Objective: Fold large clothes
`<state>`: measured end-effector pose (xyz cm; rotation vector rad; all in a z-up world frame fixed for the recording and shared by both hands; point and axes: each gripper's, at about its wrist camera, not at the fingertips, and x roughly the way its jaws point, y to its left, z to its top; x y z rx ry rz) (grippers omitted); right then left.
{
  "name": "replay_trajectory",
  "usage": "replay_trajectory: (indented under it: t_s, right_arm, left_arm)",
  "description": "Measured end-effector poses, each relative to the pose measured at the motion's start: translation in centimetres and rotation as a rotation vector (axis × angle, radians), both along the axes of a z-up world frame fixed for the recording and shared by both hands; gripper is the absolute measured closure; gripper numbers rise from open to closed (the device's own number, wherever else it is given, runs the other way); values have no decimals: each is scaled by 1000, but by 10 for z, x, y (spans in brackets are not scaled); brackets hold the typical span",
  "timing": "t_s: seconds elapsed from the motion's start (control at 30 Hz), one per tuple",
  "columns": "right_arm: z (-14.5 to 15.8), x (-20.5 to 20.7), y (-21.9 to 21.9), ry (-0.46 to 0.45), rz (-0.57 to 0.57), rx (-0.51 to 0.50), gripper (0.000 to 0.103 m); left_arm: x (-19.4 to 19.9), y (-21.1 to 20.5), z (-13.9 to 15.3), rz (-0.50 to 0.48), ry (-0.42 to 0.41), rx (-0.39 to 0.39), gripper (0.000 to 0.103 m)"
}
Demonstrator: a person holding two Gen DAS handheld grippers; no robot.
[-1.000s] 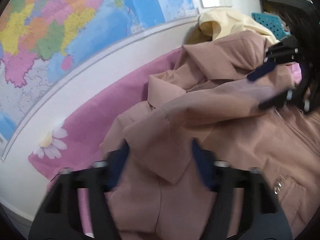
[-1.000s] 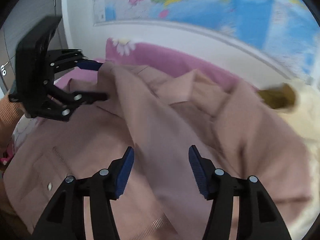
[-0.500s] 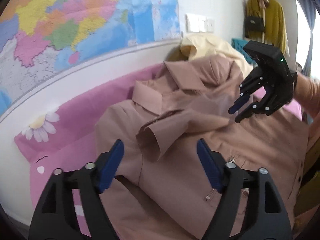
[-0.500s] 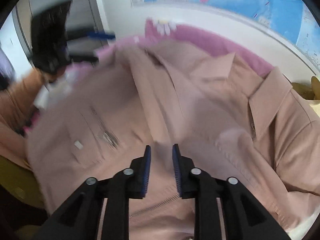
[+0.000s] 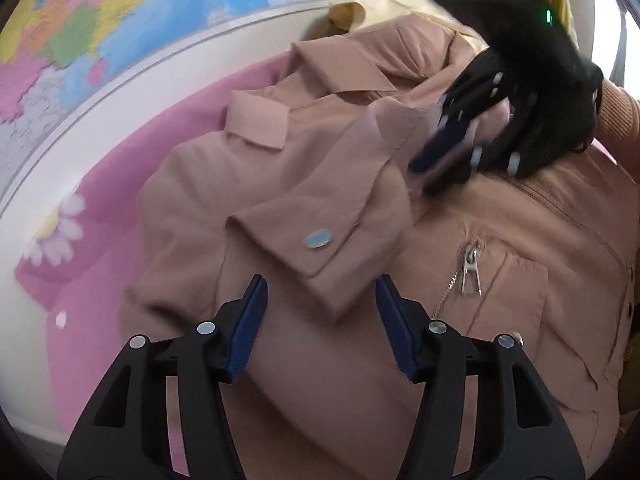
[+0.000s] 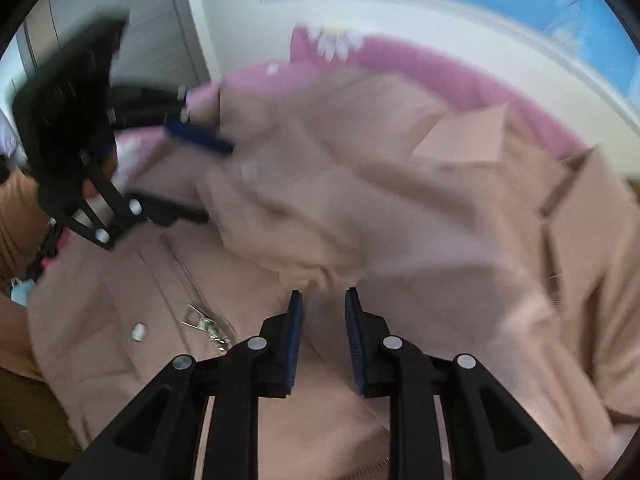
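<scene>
both grippers are hovering over the pink jacket (image 5: 500, 280): left gripper (image 5: 320, 320) spread, just narrowing; right gripper (image 6: 322, 340) nearly together, gripping nothing.

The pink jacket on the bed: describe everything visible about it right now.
The pink jacket is dusty-pink woven cloth, lying front-up and rumpled on a pink bedsheet. Its collar points toward the wall. A metal zipper runs down the front. One sleeve, its buttoned cuff showing, is folded across the chest.

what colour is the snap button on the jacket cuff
Pale silvery blue, on the dusty-pink cuff; the button shows best in the left wrist view.
</scene>
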<state>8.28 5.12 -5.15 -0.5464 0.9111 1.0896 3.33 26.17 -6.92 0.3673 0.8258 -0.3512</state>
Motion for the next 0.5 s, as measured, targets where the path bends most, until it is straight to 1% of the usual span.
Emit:
replay_trajectory:
  t_s: [0.03, 0.07, 0.1, 0.13, 0.17, 0.2, 0.23, 0.3, 0.37, 0.4, 0.47, 0.5]
  right_arm:
    - [13, 0, -6, 9, -6, 51, 82]
    - [24, 2, -8, 24, -18, 103, 82]
    - [29, 5, -4, 32, -29, 130, 82]
    - [35, 6, 3, 28, -41, 158, 81]
    - [35, 6, 10, 15, -43, 162, 79]
    - [32, 4, 23, -11, -43, 152, 70]
    - [26, 4, 33, -20, -34, 134, 66]
    - [5, 1, 55, -48, -10, 58, 66]
    - [-16, 7, 71, -88, -23, -16, 66]
    - [-25, 10, 75, -78, -25, -36, 65]
    - [-30, 17, 78, -77, -39, -25, 62]
    - [-28, 19, 76, -85, -51, -13, 58]
  left_arm:
    - [-7, 7, 6, 18, -25, -27, 44]
    - [-14, 15, 14, 48, -61, -46, 36]
    - [-20, 22, 21, 76, -90, -60, 31]
    - [-26, 29, 27, 109, -119, -76, 29]
    - [-33, 38, 33, 148, -142, -82, 27]
    - [-38, 45, 36, 186, -155, -78, 27]
    - [-42, 53, 36, 224, -155, -77, 27]
    - [-51, 68, 33, 294, -129, -93, 27]
    - [-60, 81, 23, 345, -86, -100, 27]
    - [-62, 84, 16, 362, -66, -99, 27]
    - [-73, 89, 2, 390, -15, -120, 27]
    - [-78, 90, -3, 393, 4, -135, 27]
